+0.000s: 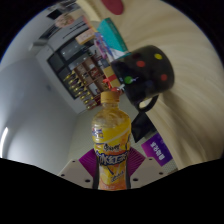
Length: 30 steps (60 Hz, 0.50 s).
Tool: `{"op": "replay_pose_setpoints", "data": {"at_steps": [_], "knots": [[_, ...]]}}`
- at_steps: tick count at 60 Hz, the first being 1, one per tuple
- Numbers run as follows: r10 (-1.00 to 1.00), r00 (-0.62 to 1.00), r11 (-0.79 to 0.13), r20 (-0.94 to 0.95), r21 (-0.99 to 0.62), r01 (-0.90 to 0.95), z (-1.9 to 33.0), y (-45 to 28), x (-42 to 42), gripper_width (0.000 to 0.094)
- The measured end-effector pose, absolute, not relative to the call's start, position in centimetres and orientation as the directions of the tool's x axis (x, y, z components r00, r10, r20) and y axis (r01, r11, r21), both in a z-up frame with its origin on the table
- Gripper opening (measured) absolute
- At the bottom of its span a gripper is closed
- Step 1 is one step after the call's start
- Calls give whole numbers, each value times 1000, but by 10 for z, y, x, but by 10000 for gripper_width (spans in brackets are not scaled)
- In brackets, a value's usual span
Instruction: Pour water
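Observation:
My gripper [112, 172] is shut on a yellow drink bottle [110, 140] with an orange cap. Both purple pads [87, 161] press on its sides and the bottle stands upright between the fingers, lifted. Just beyond the bottle's cap is a black mug [142, 70] with coloured dots, its handle toward the bottle, seen tilted on a pale tabletop [190, 110].
A box with a teal and pink label [110, 40] stands behind the mug. A dark rack with small items [75, 62] lies to the left of it. A purple tag [158, 150] sits beside the right finger. A grey surface [35, 110] spreads at the left.

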State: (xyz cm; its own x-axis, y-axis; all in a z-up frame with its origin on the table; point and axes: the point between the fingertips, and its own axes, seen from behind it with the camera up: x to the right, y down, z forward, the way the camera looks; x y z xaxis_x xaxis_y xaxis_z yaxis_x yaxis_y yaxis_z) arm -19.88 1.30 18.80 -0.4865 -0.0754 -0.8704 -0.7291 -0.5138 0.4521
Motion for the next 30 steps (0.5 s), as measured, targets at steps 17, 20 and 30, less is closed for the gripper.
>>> {"op": "replay_pose_setpoints", "data": {"at_steps": [17, 20, 30], "knots": [[-112, -535, -527, -837, 506, -683, 191, -55, -210, 365], [-85, -446, -554, -891, 414, -723, 191, -73, -214, 365], [259, 277, -453, -925, -369, -812, 183, -100, -189, 366]]}}
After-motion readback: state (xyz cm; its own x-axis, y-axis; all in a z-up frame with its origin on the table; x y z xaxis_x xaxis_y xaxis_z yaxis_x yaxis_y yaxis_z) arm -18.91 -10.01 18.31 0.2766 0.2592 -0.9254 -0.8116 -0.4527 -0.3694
